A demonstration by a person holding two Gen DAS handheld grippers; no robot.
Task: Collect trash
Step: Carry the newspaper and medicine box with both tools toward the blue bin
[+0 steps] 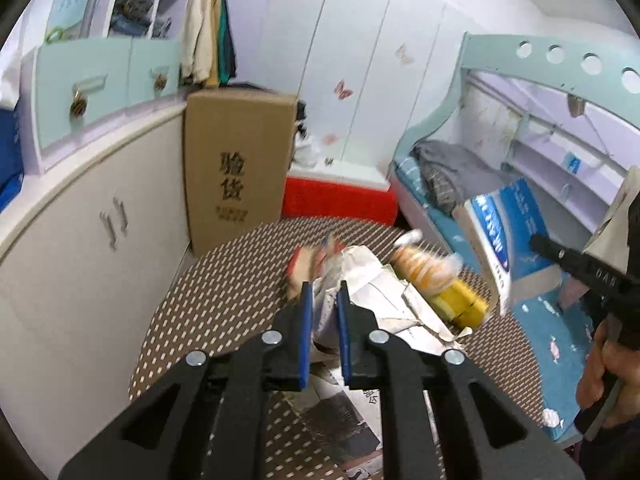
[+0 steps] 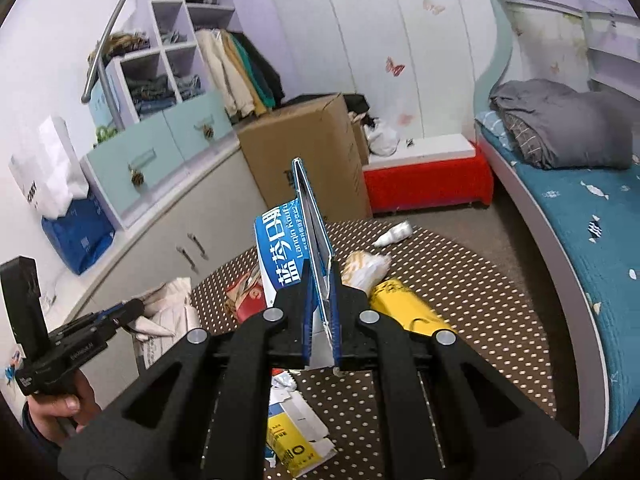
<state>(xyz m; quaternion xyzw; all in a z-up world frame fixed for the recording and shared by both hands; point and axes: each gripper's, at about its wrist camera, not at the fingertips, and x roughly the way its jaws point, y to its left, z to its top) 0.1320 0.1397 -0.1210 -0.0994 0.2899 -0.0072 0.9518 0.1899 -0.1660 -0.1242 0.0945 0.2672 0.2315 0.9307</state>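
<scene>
My left gripper (image 1: 325, 293) is shut on a crumpled newspaper (image 1: 380, 296), lifted above the brown dotted rug (image 1: 224, 292); the same gripper (image 2: 134, 310) and newspaper (image 2: 168, 312) show at lower left in the right wrist view. My right gripper (image 2: 319, 276) is shut on the edge of a flattened blue and white medicine box (image 2: 286, 248), held upright; in the left wrist view that box (image 1: 508, 232) hangs at right from the right gripper (image 1: 538, 242). On the rug lie a yellow packet (image 2: 404, 308), an orange and white wrapper (image 2: 366, 266), a red wrapper (image 2: 244, 298) and a white crumpled piece (image 2: 396, 233).
A small yellow and white carton (image 2: 296, 440) lies near the rug's front. A tall cardboard box (image 1: 236, 160) and red bench (image 1: 340, 198) stand behind the rug. White cabinets (image 1: 80, 240) run along the left; a bed with blue cover (image 2: 580, 224) lies right.
</scene>
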